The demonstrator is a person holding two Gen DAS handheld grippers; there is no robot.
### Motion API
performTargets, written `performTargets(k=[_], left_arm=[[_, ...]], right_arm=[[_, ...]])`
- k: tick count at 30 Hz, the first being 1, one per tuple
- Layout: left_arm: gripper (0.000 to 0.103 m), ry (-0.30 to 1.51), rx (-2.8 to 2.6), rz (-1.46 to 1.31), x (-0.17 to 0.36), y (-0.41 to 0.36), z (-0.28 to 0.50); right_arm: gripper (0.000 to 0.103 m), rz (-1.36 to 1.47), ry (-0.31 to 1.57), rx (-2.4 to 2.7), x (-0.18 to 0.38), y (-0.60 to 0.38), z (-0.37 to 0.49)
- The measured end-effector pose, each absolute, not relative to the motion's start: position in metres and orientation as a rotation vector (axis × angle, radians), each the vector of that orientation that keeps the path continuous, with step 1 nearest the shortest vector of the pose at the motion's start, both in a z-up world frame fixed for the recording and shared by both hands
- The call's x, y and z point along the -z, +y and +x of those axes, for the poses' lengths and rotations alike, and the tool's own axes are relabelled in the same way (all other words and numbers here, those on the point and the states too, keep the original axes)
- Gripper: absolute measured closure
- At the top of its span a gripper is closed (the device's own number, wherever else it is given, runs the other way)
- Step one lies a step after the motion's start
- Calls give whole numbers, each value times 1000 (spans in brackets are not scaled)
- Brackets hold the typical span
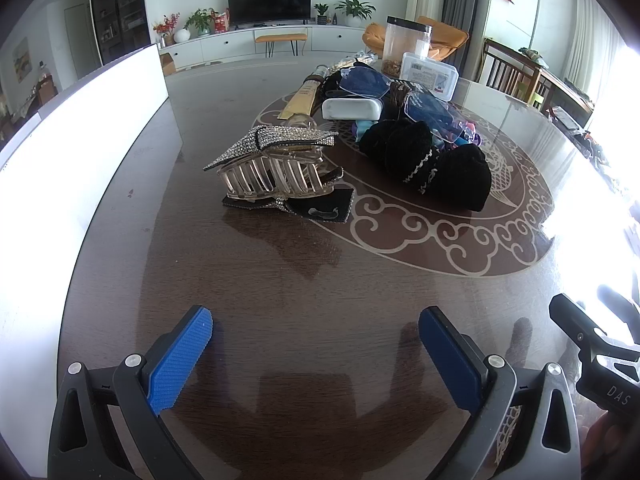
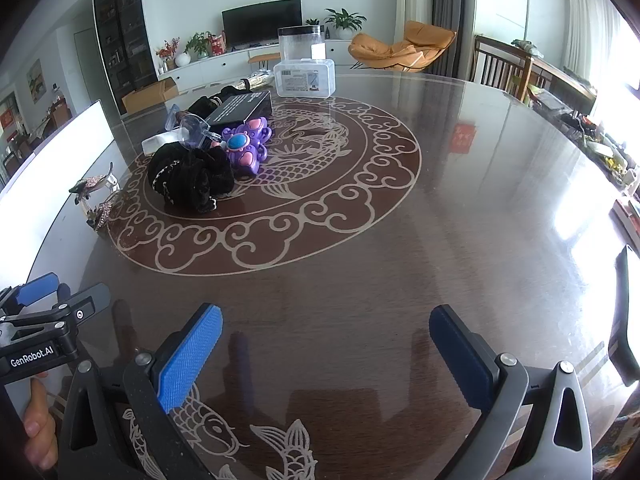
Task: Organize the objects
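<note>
A rhinestone hair claw clip (image 1: pixel 276 164) lies on the dark table (image 1: pixel 280 280), ahead of my open, empty left gripper (image 1: pixel 316 336). Behind it is a pile: black knit fabric (image 1: pixel 432 164), blue-lensed glasses (image 1: pixel 364 82), a white case (image 1: pixel 352 109), a gold tube (image 1: pixel 302 98). In the right wrist view my right gripper (image 2: pixel 326 340) is open and empty over bare table. The pile lies far left there: black fabric (image 2: pixel 188 176), a purple toy (image 2: pixel 244 148), a black box (image 2: pixel 244 108), and the clip (image 2: pixel 94 196).
A white board (image 1: pixel 80 152) stands along the table's left edge. A clear lidded box (image 2: pixel 304 78) and a tall clear jar (image 2: pixel 301 44) stand at the far side of the table. The left gripper's body (image 2: pixel 40 320) shows at the right view's left edge.
</note>
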State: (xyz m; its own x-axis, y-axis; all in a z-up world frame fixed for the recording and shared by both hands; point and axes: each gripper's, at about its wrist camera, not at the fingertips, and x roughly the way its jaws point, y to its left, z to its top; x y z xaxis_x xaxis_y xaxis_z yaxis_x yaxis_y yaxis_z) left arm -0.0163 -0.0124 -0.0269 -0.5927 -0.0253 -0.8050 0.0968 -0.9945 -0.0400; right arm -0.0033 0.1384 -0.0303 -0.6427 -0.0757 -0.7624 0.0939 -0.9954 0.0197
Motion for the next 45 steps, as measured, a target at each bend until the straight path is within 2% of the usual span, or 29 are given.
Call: performTargets(k=[45], left_arm=[[0,73,2723,1397,25,-12,-13]], right_arm=[[0,1344,37,2729,32,142,-9]])
